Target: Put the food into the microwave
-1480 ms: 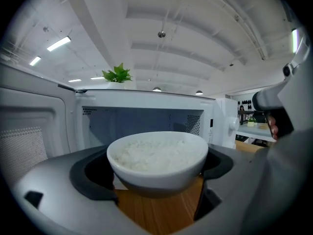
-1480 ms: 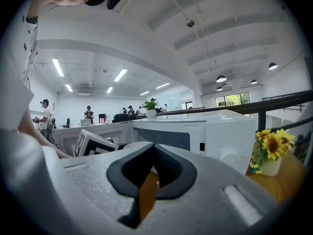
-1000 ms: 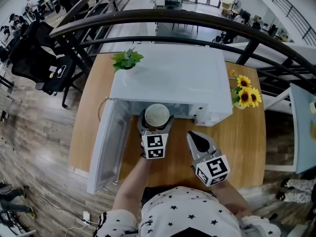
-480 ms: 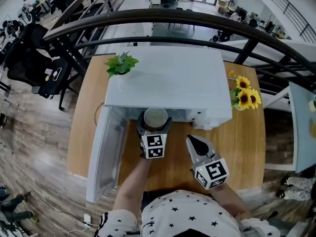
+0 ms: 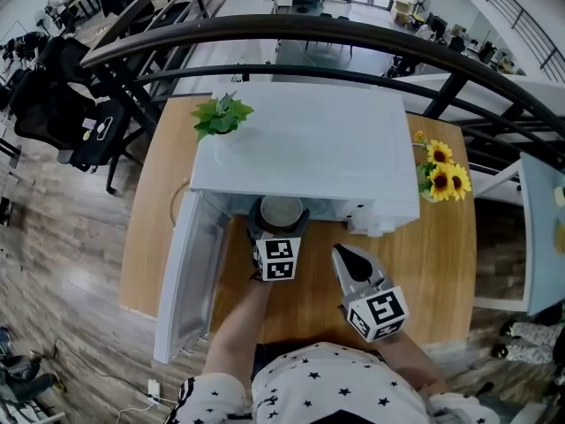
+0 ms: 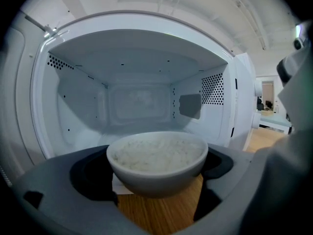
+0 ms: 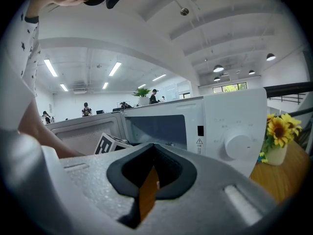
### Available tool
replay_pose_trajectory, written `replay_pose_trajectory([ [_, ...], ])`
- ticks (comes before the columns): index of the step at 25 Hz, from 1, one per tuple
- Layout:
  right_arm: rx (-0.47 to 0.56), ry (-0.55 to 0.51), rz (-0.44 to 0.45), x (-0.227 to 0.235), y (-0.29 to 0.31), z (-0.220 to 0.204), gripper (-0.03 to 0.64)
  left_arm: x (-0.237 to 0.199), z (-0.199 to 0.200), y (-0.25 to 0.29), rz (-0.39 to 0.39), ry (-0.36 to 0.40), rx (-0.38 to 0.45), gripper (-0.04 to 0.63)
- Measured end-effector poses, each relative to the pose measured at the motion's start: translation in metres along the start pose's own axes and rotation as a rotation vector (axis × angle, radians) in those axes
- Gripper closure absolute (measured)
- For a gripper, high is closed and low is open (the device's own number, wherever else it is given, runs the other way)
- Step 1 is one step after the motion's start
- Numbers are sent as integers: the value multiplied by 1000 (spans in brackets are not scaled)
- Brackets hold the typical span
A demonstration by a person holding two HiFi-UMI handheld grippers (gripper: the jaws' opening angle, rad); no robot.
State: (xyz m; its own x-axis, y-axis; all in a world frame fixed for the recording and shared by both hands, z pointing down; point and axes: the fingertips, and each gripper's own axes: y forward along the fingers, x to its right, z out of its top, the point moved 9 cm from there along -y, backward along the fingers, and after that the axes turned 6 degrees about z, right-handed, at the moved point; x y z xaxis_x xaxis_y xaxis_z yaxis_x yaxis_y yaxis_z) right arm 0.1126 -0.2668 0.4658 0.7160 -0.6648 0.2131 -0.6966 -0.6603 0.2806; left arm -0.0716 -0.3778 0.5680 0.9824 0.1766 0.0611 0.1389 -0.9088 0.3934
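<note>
Left gripper view: left hand-held gripper [image 6: 156, 177] grips rice bowl [image 6: 156, 155] at open microwave [image 6: 139, 89] mouth.
Right hand-held gripper [image 7: 149, 182]: jaws nearly together, empty.

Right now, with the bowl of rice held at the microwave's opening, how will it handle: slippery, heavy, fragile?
The bowl looks smooth and glazed, so it could slip between the jaws pinching its curved sides. Filled nearly to the rim with rice, it is probably fairly heavy for its size. Likely ceramic, so fragile if dropped.
</note>
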Motion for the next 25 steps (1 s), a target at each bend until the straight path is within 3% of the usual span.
replay_pose_trajectory([
  [16,-4,4,5,0,0,-3,611,-2,1,18,-68,-16,-33,101],
  [25,2,0,1,0,-1,0,611,0,7,30,-43,9,-87,101],
])
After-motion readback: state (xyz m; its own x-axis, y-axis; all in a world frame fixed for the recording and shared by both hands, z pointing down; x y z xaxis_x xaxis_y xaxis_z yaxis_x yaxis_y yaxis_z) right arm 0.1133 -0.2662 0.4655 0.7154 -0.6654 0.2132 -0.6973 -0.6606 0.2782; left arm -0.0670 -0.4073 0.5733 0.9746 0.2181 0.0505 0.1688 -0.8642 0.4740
